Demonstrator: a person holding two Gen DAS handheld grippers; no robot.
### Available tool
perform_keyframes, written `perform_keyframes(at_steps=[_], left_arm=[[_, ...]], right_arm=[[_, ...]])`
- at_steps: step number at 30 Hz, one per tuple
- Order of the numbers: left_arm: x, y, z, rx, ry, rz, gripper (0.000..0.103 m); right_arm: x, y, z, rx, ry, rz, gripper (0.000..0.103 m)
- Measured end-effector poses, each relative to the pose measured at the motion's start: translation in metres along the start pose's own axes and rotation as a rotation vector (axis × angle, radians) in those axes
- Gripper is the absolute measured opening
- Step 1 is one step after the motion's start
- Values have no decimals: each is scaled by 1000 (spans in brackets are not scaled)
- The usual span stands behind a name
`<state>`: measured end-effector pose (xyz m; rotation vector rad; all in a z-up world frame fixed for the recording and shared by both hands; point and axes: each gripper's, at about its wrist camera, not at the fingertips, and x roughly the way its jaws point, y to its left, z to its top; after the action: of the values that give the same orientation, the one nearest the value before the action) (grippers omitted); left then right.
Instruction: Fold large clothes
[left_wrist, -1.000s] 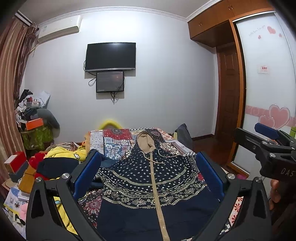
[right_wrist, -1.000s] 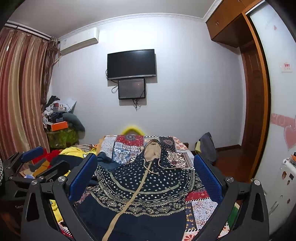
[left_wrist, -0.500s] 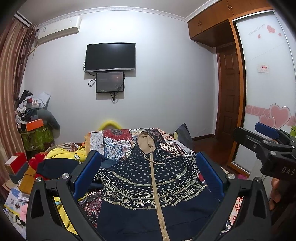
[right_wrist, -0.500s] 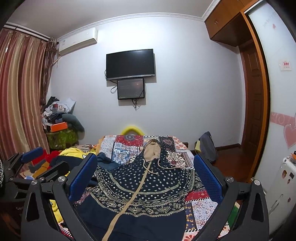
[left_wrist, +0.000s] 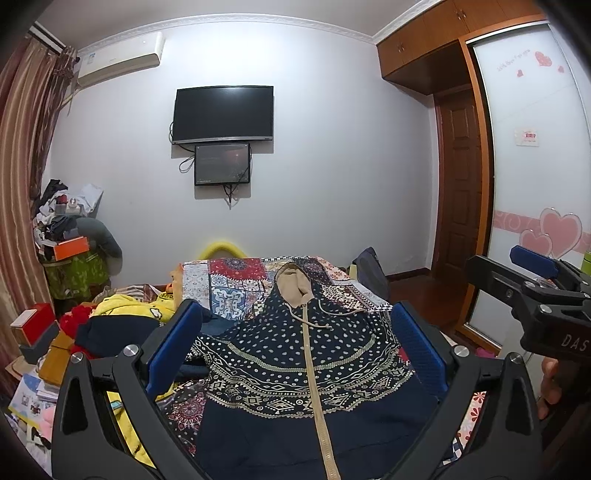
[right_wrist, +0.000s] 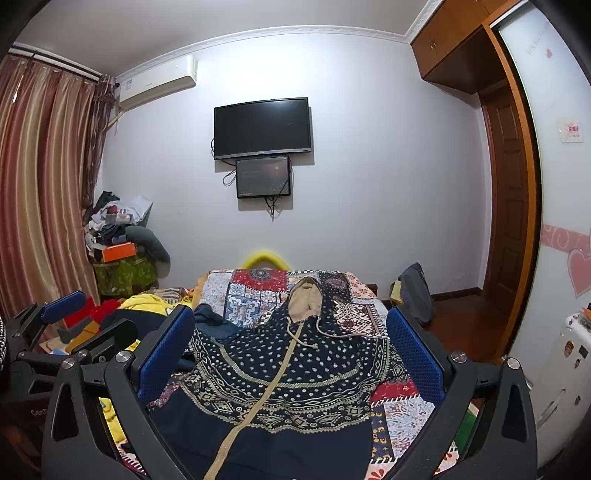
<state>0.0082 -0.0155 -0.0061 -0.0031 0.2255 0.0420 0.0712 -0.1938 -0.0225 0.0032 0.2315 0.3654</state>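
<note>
Left wrist: patchwork bedspread, white wall.

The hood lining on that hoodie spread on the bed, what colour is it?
Plain tan lining, against the hoodie of patterned navy. The left wrist view shows it best.

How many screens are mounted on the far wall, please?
2: the large black television, high on the wall, and a smaller dark monitor directly below it, touching its lower edge. Nothing appears to hide another.

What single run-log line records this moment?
stage: before first fold | hoodie: flat on bed, zipped, hood away | left gripper: open, above hoodie | right gripper: open, above hoodie
</note>
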Motion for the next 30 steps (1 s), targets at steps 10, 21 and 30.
perform_keyframes(at_steps=[10,21,30], left_arm=[[1,0,-1,-2,-3,4,103],[8,5,-2,-9,1,13,103],[37,25,-1,-31,12,17,103]], right_arm=[[0,1,0,2,1,1,103],[9,0,-2,5,19,0,103],[36,1,-6,35,64,3,103]])
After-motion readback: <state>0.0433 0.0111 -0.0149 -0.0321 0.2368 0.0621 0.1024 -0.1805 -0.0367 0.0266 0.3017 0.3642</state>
